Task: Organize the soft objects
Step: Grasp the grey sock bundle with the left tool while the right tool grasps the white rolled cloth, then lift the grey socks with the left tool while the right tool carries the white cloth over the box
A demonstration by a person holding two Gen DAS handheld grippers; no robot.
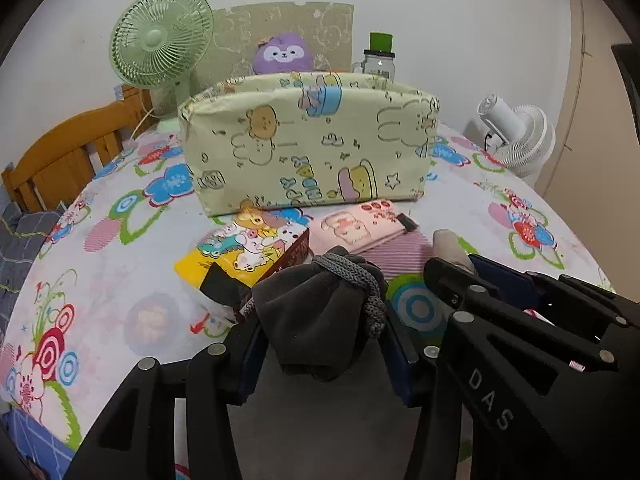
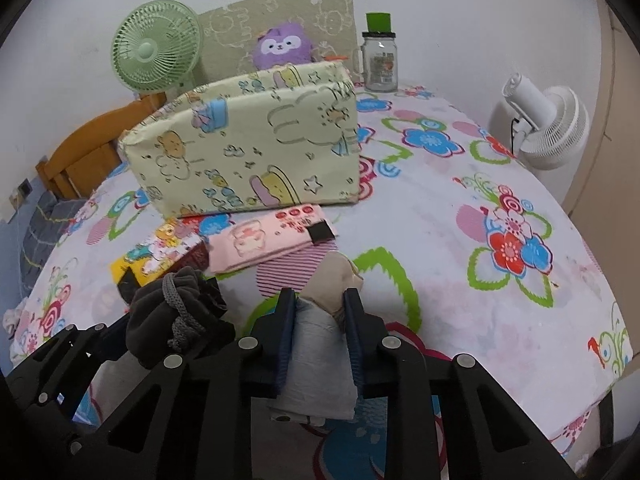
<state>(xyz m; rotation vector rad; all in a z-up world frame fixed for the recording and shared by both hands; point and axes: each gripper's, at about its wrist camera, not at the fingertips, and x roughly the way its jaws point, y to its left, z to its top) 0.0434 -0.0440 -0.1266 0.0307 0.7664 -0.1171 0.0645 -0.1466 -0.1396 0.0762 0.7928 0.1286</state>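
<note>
- Left tongs (image 1: 324, 344): the blue pads are closed on a dark grey drawstring pouch (image 1: 320, 312). The pouch is bunched between the pads, with its grey cord (image 1: 360, 284) looped over the top.
- Right tongs (image 2: 320, 336): narrow, pressed on a pale grey-and-beige soft roll (image 2: 316, 356). The beige end of the roll projects ahead of the pads; the grey part hangs below them.
- Landmark: a pale yellow fabric box (image 1: 308, 148) with cartoon print stands upright on the table (image 2: 460, 280), which is covered by a floral cloth. Its top is open.
- Both sets of tongs, with their loads, are on the near side of the fabric box, apart from it. The left tongs are beside the right tongs in both views.
- A pink flat pouch (image 2: 272, 236) lies just in front of the fabric box, near its base.
- A yellow cartoon-print packet (image 1: 244, 248) lies in front of the fabric box, beside the pink flat pouch and close to the dark grey drawstring pouch.
- A purple plush toy (image 2: 280, 46) shows above the far rim of the fabric box; whether it sits inside or behind cannot be told.
- Behind the fabric box: a green fan (image 1: 160, 40) to one side, a glass jar with a green lid (image 2: 378, 60) to the other.
- A white fan (image 2: 548, 124) stands at the table edge, well apart from the fabric box.
</note>
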